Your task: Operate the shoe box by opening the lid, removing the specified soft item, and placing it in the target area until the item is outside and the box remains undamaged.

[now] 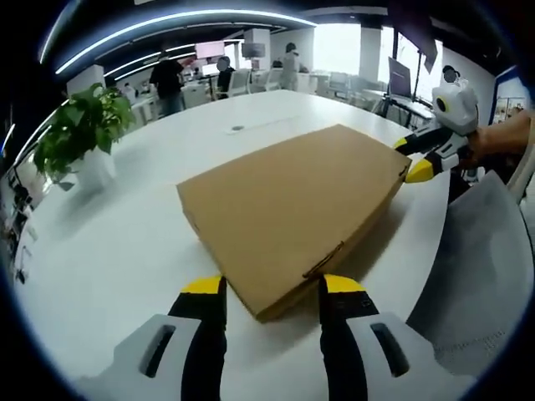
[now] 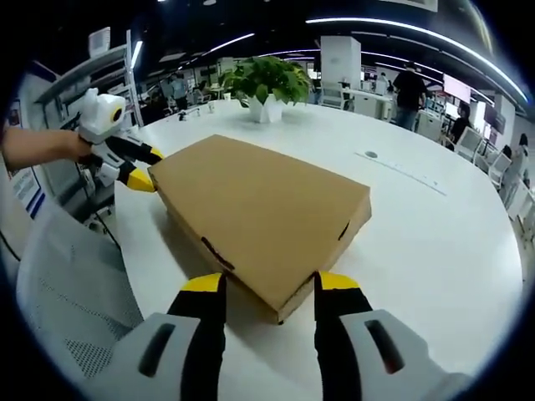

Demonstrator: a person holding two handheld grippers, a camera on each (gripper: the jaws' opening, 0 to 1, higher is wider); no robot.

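Note:
A flat brown cardboard shoe box (image 1: 292,200) lies on the round white table (image 1: 109,251) with its lid down. In the left gripper view, my left gripper (image 1: 272,292) stands open, its yellow-tipped jaws on either side of the box's near corner. My right gripper (image 1: 410,159) comes in from the right, open, its jaws straddling the far right corner. In the right gripper view, the same box (image 2: 259,200) has its near corner between my right gripper's (image 2: 267,292) open jaws. The left gripper (image 2: 138,167), held by a hand, is at the opposite corner. The box's contents are hidden.
A potted green plant (image 1: 84,129) (image 2: 267,83) stands on the table beyond the box. A grey mesh chair (image 1: 476,267) (image 2: 67,284) sits at the table edge beside the box. Bare table (image 2: 435,242) spreads around the box. People stand in the office behind.

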